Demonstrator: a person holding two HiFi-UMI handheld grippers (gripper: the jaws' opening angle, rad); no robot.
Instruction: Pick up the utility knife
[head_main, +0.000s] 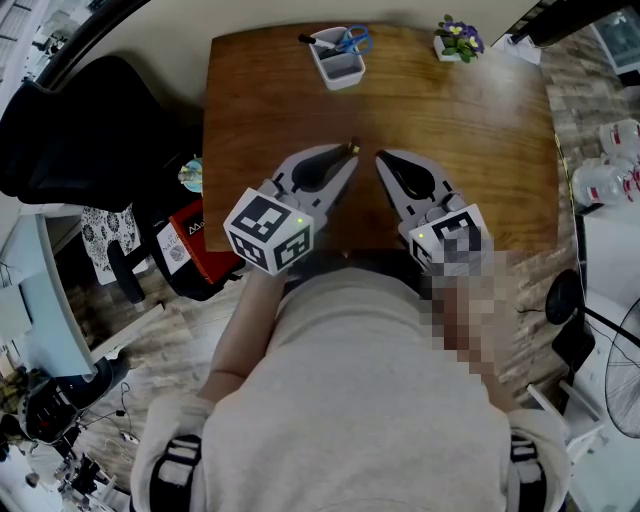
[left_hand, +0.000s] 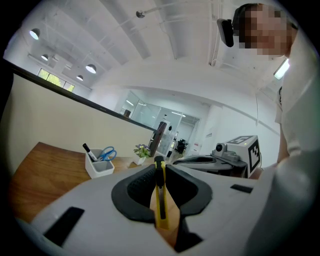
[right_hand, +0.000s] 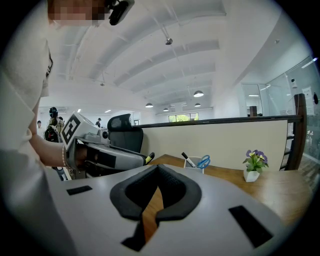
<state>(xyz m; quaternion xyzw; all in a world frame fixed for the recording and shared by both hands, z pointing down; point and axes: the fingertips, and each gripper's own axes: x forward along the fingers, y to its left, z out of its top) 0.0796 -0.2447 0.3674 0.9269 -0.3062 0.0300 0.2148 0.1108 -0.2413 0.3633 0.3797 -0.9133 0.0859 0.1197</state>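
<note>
A brown wooden table (head_main: 480, 150) fills the upper half of the head view. A person stands at its near edge, and their pale shirt fills the lower half.

At the far edge of the table are a white desk organizer (head_main: 338, 58), holding blue scissors and a marker, and a small white pot of purple flowers (head_main: 458, 40). Both are well away from the grippers.

The two grey grippers sit side by side over the near middle of the table. Both point away from the person, with their tips angled toward each other.

The left gripper (head_main: 345, 158) is clamped on the utility knife (left_hand: 160, 195). The left gripper view shows the narrow yellow body standing on edge between the two black pads. The right gripper (right_hand: 159, 169) has its jaw tips pressed together with nothing between them; only wood shows through the gap behind the tips.

The knife lies inside the left gripper, not on the table. Its long axis runs along the jaws from the gripper's throat out toward the tips. Its dark end pokes just past the tips, toward the far side of the table, and is also visible from the right gripper view. The right gripper sits just beside it without touching.

The pick-up appears largely done, and any further lift would belong to the left hand alone.
</note>
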